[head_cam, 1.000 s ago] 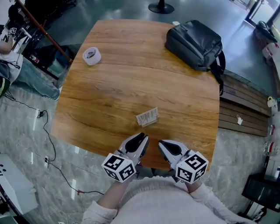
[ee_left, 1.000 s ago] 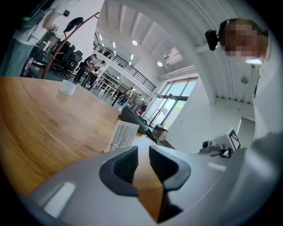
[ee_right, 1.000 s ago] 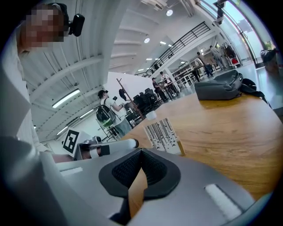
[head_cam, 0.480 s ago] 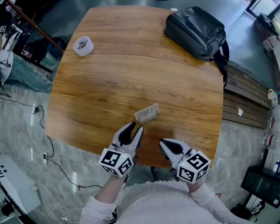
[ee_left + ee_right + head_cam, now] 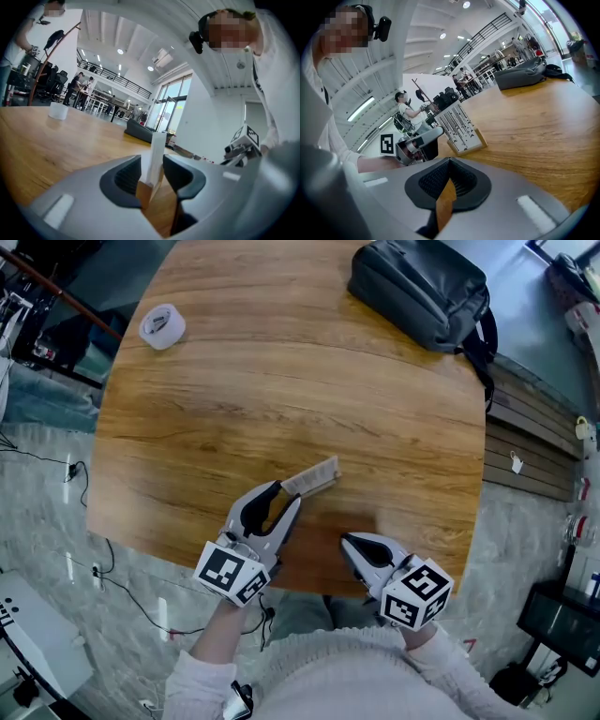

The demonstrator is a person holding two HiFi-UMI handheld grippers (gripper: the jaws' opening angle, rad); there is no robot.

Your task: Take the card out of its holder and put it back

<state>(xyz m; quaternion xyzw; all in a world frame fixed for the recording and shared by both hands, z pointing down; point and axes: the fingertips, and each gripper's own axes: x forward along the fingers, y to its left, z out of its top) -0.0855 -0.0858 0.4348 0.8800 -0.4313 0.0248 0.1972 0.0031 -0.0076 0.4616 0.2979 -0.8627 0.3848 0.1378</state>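
Observation:
A white printed card [image 5: 312, 477] stands upright in a low wooden holder [image 5: 471, 146] on the wooden table [image 5: 281, 381]. My left gripper [image 5: 284, 495] has reached the card's near end. Its jaws are opening, and the card [image 5: 157, 152] and holder [image 5: 145, 193] stand edge-on between the pads with a gap on each side. My right gripper [image 5: 349, 542] rests at the table's near edge, to the right of the card, shut with nothing in it. From the right gripper view the card's face [image 5: 457, 125] shows, with the left gripper [image 5: 415, 143] beside it.
A black backpack [image 5: 422, 292] lies at the far right of the table and a roll of tape [image 5: 161, 326] at the far left. A slatted bench [image 5: 525, 460] runs along the right. People stand and sit around desks in the background.
My left gripper has moved forward from the table edge to the card's near end and its jaws have spread around it. The right gripper has stayed put.

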